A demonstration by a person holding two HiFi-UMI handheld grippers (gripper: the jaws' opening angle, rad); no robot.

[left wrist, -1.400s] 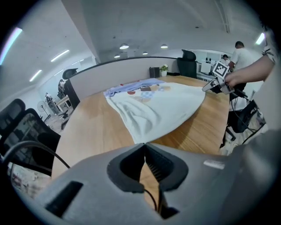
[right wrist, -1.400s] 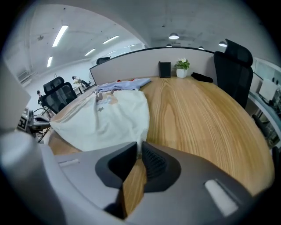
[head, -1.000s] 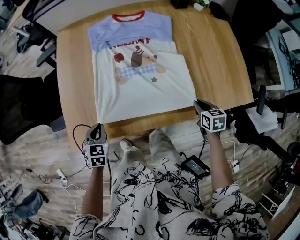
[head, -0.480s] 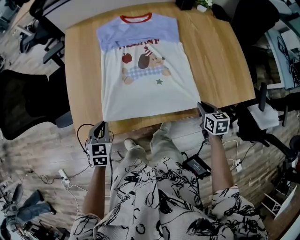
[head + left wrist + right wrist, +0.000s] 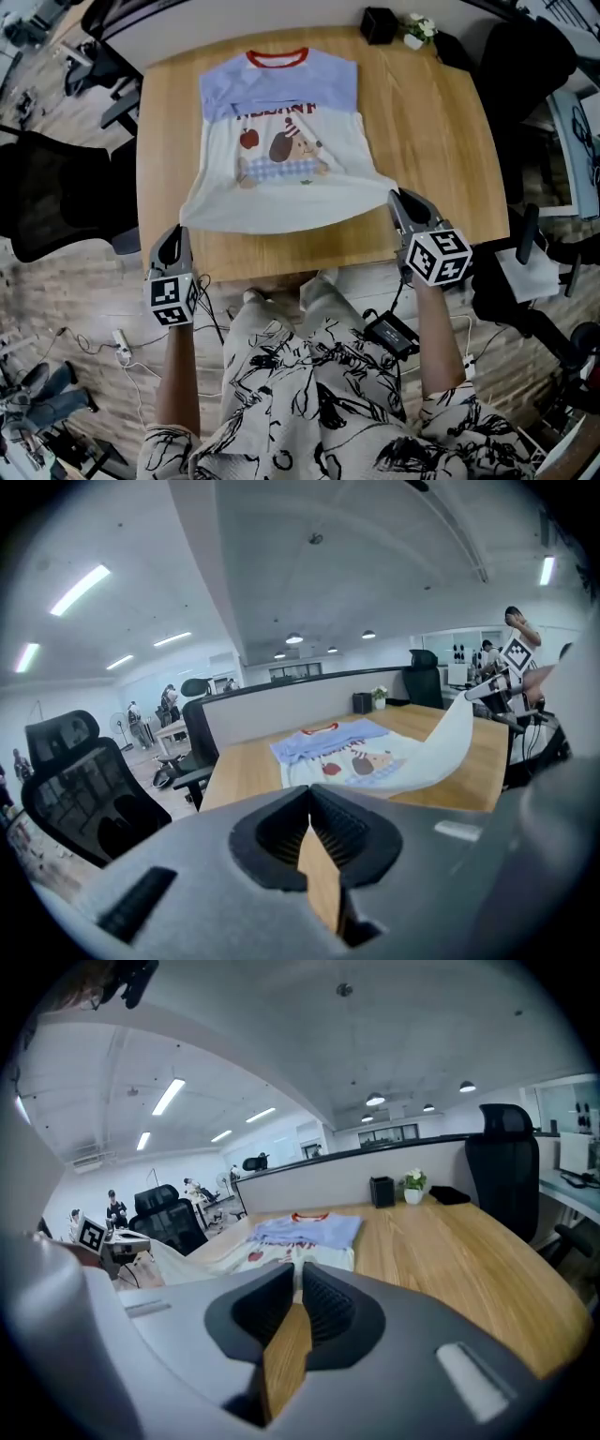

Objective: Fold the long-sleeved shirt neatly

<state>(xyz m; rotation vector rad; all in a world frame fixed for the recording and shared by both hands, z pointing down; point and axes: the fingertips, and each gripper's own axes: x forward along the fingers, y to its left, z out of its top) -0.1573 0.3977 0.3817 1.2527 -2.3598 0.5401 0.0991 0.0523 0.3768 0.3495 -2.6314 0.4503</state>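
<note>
At upper centre of the head view, spread on a pale wooden table [image 5: 431, 141]: one shirt [image 5: 281, 131] of soft cloth, with a red ribbed collar, blue yoke, white body and cartoon print. Runs lengthwise up and down the frame, collar toward the top edge, hem toward the bottom. Flares wide at the hem, drawn taut between both lower corners. Shows the left gripper [image 5: 174, 234] at lower left, clenched on the left hem corner, and the right gripper [image 5: 397, 197] right of centre, clenched on the right one. Two grippers, one marker cube each. At the table's top edge, one black box [image 5: 380, 25] and one small potted plant [image 5: 417, 28].

In the left gripper view, grey jaws pressed together at lower centre. Beyond them lies the shirt, collar away, hem curling up toward the frame's right edge.

In the right gripper view, jaws nearly closed, white cloth just past their tips. Collar again at the far end.
</note>
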